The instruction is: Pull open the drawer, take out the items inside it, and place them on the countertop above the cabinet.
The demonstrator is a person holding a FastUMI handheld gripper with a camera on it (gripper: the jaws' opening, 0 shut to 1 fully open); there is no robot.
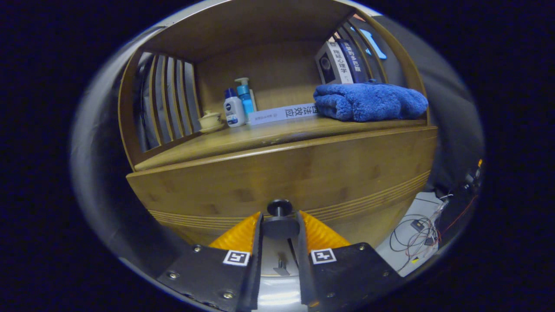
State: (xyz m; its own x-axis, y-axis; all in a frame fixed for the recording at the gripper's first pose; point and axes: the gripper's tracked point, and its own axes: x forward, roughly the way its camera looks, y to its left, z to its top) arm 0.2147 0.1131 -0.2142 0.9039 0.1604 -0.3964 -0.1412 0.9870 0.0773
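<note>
The gripper (pixel 280 223) is closed narrowly on the drawer's one dark round knob (pixel 279 208): a finger sits tight against each side of the knob's wide base, and its smaller round cap shows just beyond the fingertips. The knob stands at the middle of the drawer front (pixel 303 173), a broad wooden panel with a band of fine grooves running along its lower part. No gap shows between the drawer front and the countertop edge above it, so the drawer looks closed, and what lies inside is hidden.

On the countertop (pixel 243 141) above the drawer, counted from the left back corner: one small cream lidded cup (pixel 211 121) on a saucer, two bottles side by side, a white one with a blue cap (pixel 233 110) and a taller blue pump bottle (pixel 244 96) just behind it, and one book lying flat (pixel 284 113) along the back edge. At the right end one folded blue towel (pixel 368 102) lies near the front edge, touching the flat book's end. Behind the towel two books (pixel 340 63) stand leaning in the right back corner.

The cabinet is warm brown wood with slatted side walls (pixel 167 102) and a solid back. To the right, on a pale floor, lies a tangle of thin cables (pixel 418 234).
</note>
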